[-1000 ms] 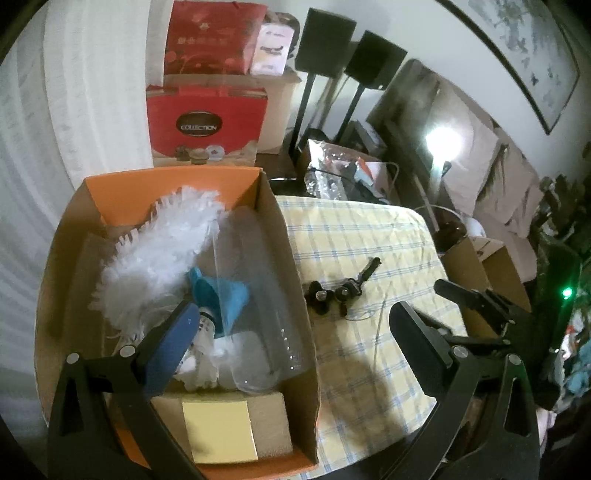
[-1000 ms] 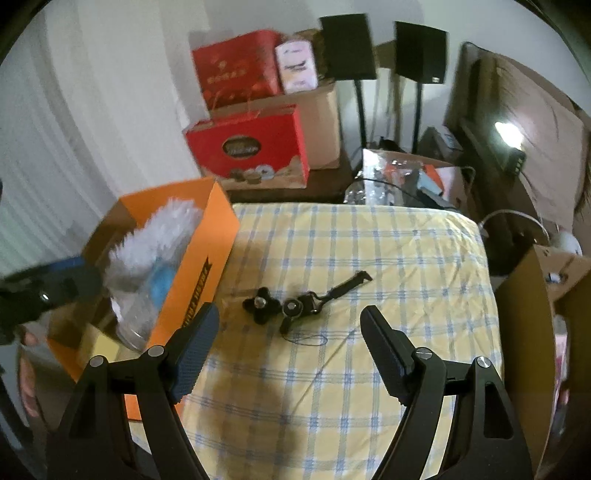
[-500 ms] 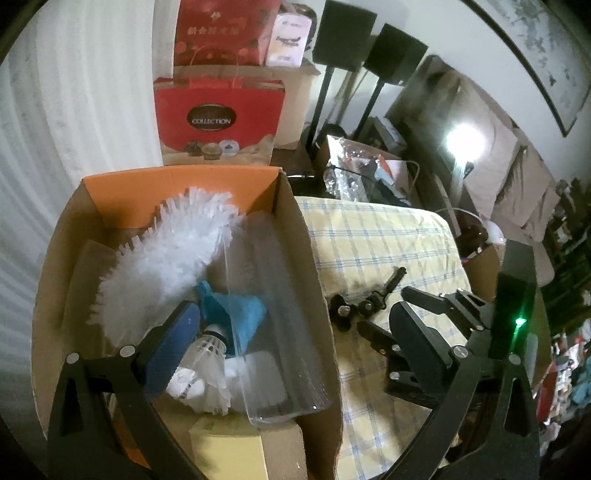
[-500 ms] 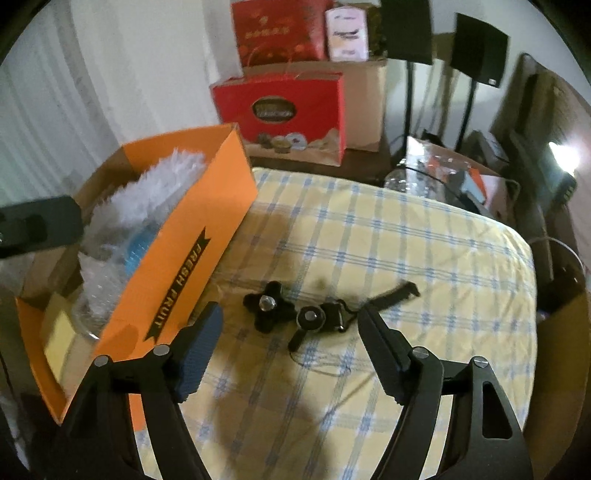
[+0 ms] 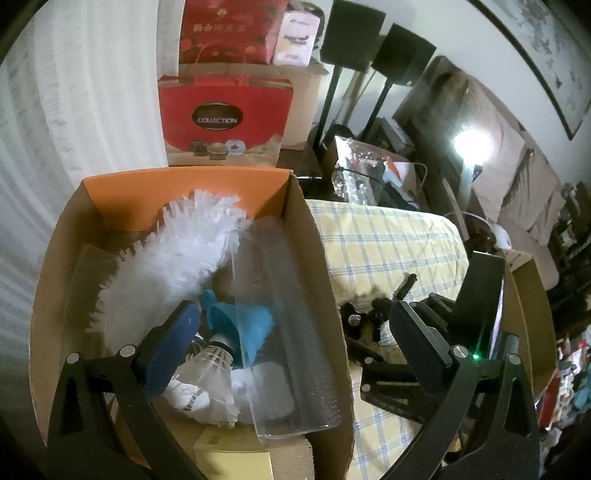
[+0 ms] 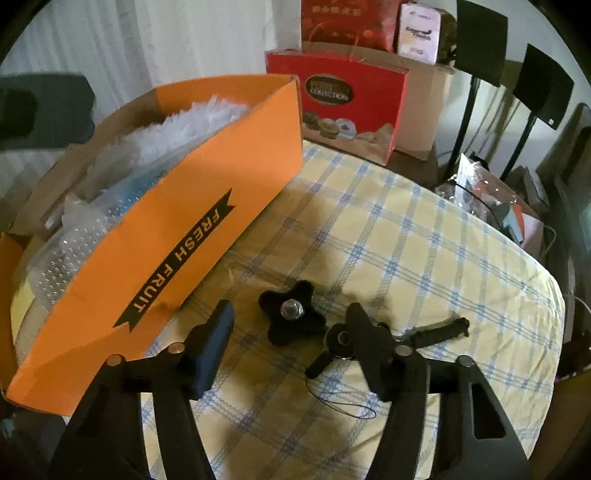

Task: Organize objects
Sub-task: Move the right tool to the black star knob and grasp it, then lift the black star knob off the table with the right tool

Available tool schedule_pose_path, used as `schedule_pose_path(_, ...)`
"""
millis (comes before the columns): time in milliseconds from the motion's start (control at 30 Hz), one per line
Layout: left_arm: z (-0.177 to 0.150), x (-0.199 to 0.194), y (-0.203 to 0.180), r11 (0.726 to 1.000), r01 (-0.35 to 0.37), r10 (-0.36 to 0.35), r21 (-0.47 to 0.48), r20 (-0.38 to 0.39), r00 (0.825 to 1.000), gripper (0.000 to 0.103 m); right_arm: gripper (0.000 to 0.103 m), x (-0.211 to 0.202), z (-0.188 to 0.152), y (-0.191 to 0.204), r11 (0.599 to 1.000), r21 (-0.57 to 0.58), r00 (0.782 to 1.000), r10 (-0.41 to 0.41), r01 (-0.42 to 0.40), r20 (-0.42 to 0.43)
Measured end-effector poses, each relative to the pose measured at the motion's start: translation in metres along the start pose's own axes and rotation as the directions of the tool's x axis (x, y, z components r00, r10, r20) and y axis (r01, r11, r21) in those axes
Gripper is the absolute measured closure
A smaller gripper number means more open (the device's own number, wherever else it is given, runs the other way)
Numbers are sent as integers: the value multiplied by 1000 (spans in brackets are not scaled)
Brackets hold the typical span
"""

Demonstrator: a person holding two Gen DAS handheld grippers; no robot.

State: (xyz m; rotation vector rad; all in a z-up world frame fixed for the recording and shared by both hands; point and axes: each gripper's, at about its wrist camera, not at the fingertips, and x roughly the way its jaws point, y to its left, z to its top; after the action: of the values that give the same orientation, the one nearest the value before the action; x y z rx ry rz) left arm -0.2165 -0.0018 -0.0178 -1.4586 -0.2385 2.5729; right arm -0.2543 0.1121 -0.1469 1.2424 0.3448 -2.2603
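Note:
A black star-shaped knob (image 6: 291,317) and a black mount with a thin handle (image 6: 439,328) lie on the checked tablecloth (image 6: 424,258). My right gripper (image 6: 290,314) hangs low over them. Its jaws are closing with the knob between the fingers, and the pads do not touch it. Its right finger (image 6: 365,332) overlaps the mount's round end. My left gripper (image 5: 293,310) stands open above the orange "FRESH FRUIT" box (image 5: 310,236). The box holds a white fluffy duster (image 5: 173,251), a blue piece (image 5: 240,321), a shuttlecock (image 5: 218,362) and a clear plastic sheet (image 5: 295,362).
The orange box (image 6: 207,192) stands just left of the black parts. A red gift bag (image 6: 340,99) and cardboard boxes stand behind the table. Two black speakers on stands (image 6: 480,33) and a plastic bag of clutter (image 6: 491,199) are at the far right edge.
The right gripper has sunk toward the black knob and mount, rolled, and narrowed its jaws. It now shows low in the left wrist view. The left gripper has shifted a little over the box.

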Motion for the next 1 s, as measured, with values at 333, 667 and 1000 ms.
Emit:
schedule_pose_path(333,-4,3,6,1000,8,-8,-17,-23,1000,1,59,15,2,0,999,-40,1000,15,-16,-20)
schedule_pose_path(667,-5,0,4,1000,20,-21,-19,-22,1000,1,64,8,-3,0,1000,-9,999,30,-30,11)
schedule_pose_path(1000,-8,-7,-33,997,54,-52,56,-32,998,1,64,-50,-12,-36,985,169,995,23,-40,101)
